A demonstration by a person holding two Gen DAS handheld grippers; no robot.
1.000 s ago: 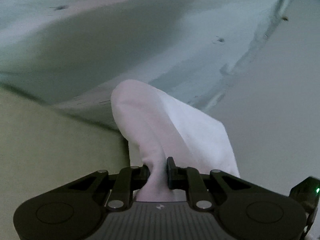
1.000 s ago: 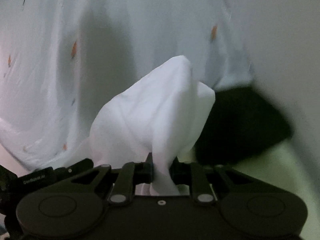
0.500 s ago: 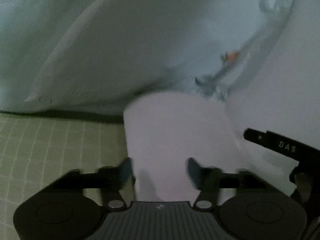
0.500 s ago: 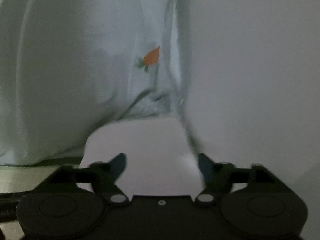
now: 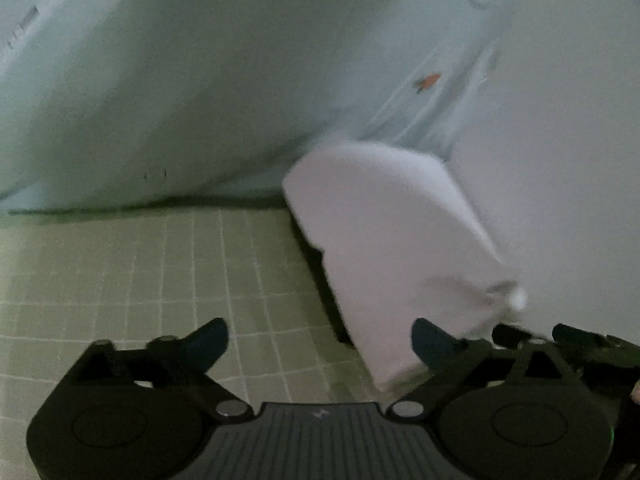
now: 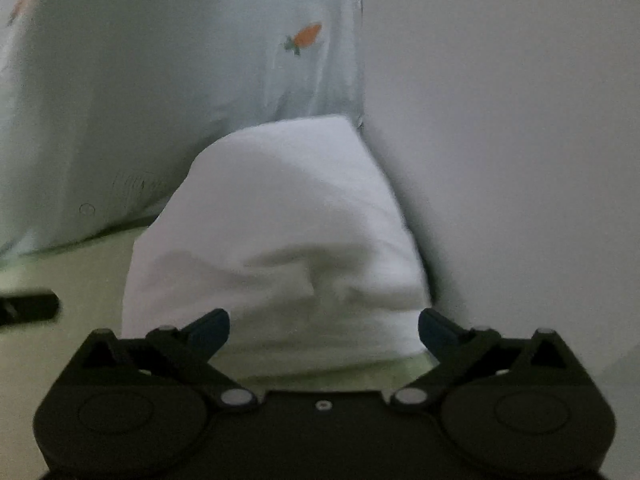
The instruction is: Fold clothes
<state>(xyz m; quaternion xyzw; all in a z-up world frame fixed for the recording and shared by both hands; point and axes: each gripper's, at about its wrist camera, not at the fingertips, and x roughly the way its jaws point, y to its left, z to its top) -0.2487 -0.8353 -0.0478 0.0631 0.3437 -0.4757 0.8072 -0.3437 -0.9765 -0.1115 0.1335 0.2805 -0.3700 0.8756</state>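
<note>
— Two sets of jaws, both spread wide with nothing between them. Which step would you call this?

— A release, I'd judge: the white, soft cotton garment (image 5: pixel 392 248) lies as a rounded, doubled-over bundle on the pale green checked surface (image 5: pixel 152 272), gripped by neither tool. Whether that fold is the last or one of several, a single look can't settle.

— Left to right, then?

— In the left wrist view, the left gripper (image 5: pixel 320 340) sits at the lower middle; the bundle is right of centre, its lower edge just ahead of the right-hand jaw, not inside the gap. A second dark tool shows at the lower right edge.

— And the right view?

— The right gripper (image 6: pixel 324 328) faces the bundle (image 6: pixel 280 240) squarely; it fills the frame's centre just beyond the open fingertips. Pale blue carrot-print fabric (image 6: pixel 160 80) hangs behind, upper left.

— Next move?

— Any re-grip calls for pinching an edge cleanly, both layers together, lest the fold slide apart.
</note>
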